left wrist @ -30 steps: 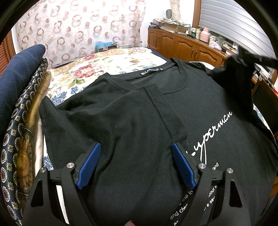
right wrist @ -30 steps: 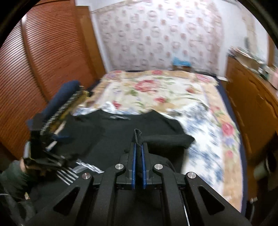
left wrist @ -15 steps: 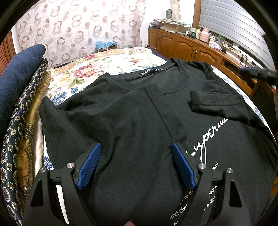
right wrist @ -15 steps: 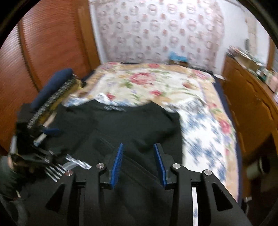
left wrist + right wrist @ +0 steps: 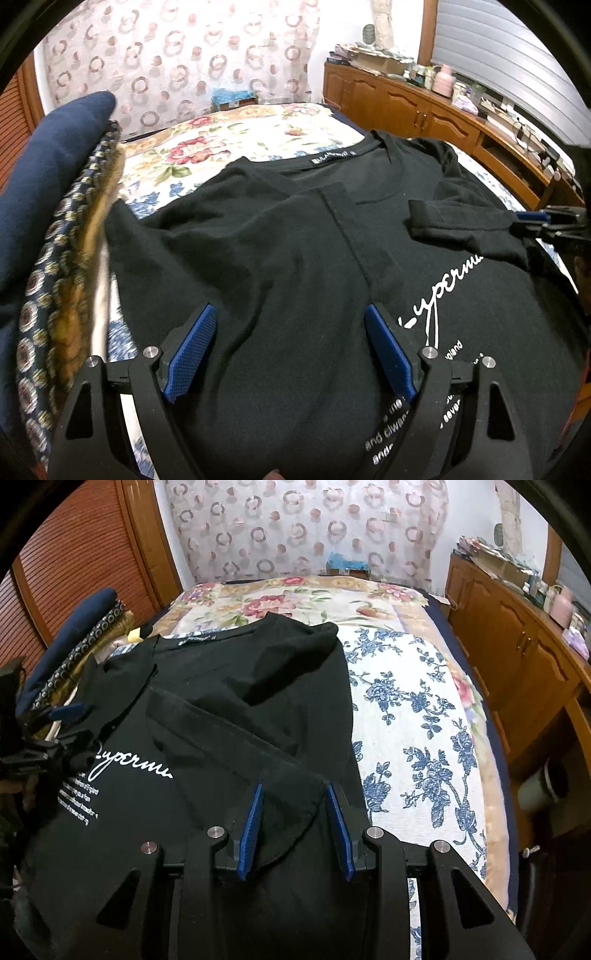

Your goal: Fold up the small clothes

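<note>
- The bed (image 5: 413, 716) wears a floral cover, red blooms far, blue ones near.
- A black T-shirt (image 5: 280, 280) lies spread on it, sleeves folded inward.
- Stacked folded fabrics (image 5: 55, 236) sit along its left edge.

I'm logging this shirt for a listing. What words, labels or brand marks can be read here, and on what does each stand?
"-ypermu", white script, partly covered: chest of the black T-shirt.
"and", "seven": fragments of the small white print lines below it; the rest is too broken or blurred to read.
Neck label: white letters, too small to read.
No numbers or signs legible elsewhere.
</note>
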`<state>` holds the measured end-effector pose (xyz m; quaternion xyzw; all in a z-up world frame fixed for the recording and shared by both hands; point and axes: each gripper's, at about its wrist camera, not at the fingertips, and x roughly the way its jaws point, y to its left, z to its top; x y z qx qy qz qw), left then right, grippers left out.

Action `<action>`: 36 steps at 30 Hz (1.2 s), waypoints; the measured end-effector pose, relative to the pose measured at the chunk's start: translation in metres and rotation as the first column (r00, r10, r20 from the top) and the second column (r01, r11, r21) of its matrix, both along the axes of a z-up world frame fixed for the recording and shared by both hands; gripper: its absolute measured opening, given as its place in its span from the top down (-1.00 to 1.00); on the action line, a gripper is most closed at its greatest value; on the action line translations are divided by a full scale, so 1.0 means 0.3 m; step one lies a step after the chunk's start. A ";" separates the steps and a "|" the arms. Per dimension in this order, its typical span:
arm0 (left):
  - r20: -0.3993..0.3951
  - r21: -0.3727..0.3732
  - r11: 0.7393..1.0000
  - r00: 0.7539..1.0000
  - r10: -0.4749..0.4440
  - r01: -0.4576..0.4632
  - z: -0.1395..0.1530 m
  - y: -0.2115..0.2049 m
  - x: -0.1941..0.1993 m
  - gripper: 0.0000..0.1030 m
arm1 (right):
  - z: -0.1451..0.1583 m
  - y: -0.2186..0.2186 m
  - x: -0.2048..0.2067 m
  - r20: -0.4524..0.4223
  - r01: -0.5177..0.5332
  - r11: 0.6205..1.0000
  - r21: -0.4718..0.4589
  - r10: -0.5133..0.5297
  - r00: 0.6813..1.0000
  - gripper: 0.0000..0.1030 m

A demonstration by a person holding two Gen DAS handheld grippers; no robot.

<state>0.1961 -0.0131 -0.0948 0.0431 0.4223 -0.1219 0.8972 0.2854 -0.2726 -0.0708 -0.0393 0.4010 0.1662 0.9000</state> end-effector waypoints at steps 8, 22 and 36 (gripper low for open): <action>0.029 -0.009 1.000 1.000 0.006 -0.006 0.044 0.012 -0.083 -0.63 | -0.018 0.001 -0.001 0.006 0.009 1.000 0.015 -0.009 1.000 0.76; 0.087 -0.031 0.999 0.996 0.023 -0.020 0.097 0.015 -0.143 -0.63 | 0.012 0.101 -0.218 0.056 -0.202 0.975 0.092 0.197 0.979 0.87; 0.108 -0.023 0.999 0.993 0.044 -0.042 0.113 0.019 -0.120 -0.63 | -0.016 0.129 -0.306 0.020 -0.233 0.972 0.025 0.232 0.972 0.80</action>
